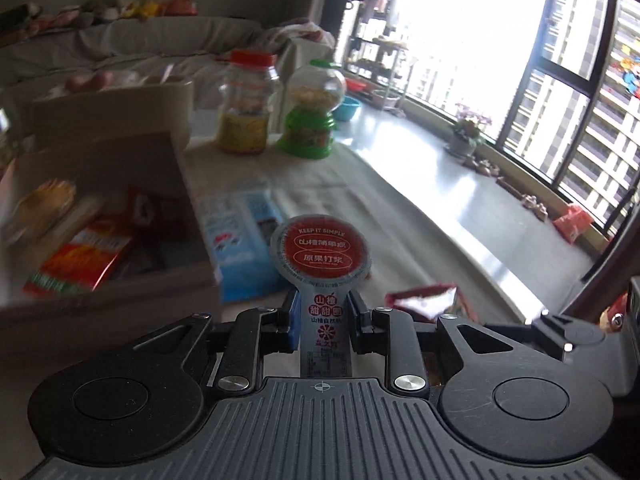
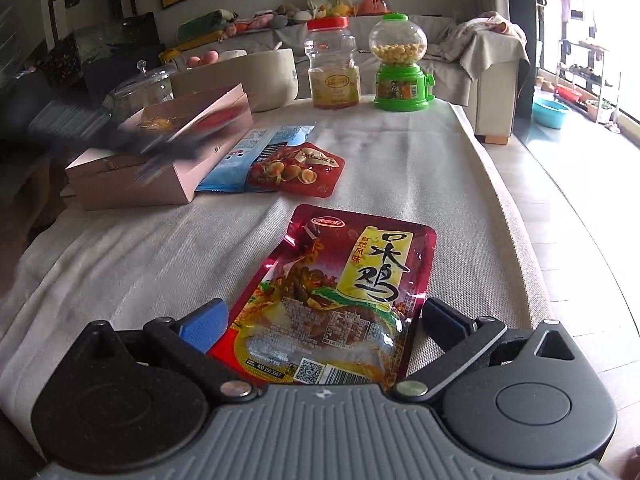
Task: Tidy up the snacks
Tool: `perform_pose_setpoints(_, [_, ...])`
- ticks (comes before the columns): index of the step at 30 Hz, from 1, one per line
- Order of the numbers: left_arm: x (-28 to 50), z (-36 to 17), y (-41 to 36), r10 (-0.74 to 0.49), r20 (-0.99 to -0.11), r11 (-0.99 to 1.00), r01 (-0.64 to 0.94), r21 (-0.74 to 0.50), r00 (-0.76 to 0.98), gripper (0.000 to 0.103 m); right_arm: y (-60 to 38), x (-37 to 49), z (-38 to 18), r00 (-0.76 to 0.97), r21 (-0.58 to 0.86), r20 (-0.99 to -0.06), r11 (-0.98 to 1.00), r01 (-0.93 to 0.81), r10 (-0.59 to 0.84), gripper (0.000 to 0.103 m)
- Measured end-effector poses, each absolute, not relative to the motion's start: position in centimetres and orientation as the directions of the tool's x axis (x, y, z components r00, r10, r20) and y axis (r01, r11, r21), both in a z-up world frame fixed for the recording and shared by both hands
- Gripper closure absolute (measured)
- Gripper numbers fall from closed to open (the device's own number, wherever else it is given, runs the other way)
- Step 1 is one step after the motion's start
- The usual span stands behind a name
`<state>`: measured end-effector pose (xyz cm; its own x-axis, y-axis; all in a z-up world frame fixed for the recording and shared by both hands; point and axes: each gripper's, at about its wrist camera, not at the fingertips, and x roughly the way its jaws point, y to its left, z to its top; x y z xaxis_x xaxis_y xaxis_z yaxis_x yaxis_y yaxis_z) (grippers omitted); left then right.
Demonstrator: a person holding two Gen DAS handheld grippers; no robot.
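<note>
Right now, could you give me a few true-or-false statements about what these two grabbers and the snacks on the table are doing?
1. The left gripper is shut on a hawthorn snack with a round red lid. True.
2. The right gripper is clamped on the red chicken pouch. False: its jaws stand wide open, the pouch lying between them on the cloth.
3. The green candy dispenser stands beside the red-capped jar. True.
4. The pink box is closed. False: it is open, with snacks inside.
</note>
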<state>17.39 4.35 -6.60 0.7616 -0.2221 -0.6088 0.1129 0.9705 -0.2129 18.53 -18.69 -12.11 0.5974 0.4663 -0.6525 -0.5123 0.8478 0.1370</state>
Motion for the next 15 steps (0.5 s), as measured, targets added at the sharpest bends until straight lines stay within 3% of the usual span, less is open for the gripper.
perform_pose_setpoints(5, [10.6, -8.5, 6.7, -0.078, -0.620, 0.985, -0.036, -0.169, 0.780, 0.075, -18.6, 19.3, -11.5, 0.615, 0.147, -0.674, 0.890, -0.431, 0.409, 0.000])
perform_pose_setpoints(10, [8.2, -10.5, 8.6, -0.067, -0.660, 0.969, -0.108, -0.220, 0.749, 0.075, -17.0, 21.8, -11.4, 0.634, 0.169, -0.702, 0.940, -0.297, 0.326, 0.001])
perform_pose_setpoints(11, [7.6, -10.6, 8.9, -0.062, -0.659, 0.969, -0.114, -0.221, 0.750, 0.075, -16.5, 21.9, -11.5, 0.643, 0.141, -0.705, 0.948, -0.286, 0.299, 0.008])
perform_pose_setpoints(12, [7.2, -10.6, 9.2, -0.066, -0.654, 0.966, -0.115, -0.231, 0.753, 0.075, -15.9, 21.8, -11.4, 0.652, 0.111, -0.704, 0.950, -0.291, 0.282, 0.023])
perform_pose_setpoints(15, [6.7, -10.6, 9.6, -0.081, -0.645, 0.958, -0.120, -0.262, 0.760, 0.075, -14.9, 20.7, -10.6, 0.648, 0.072, -0.696, 0.929, -0.364, 0.308, 0.038])
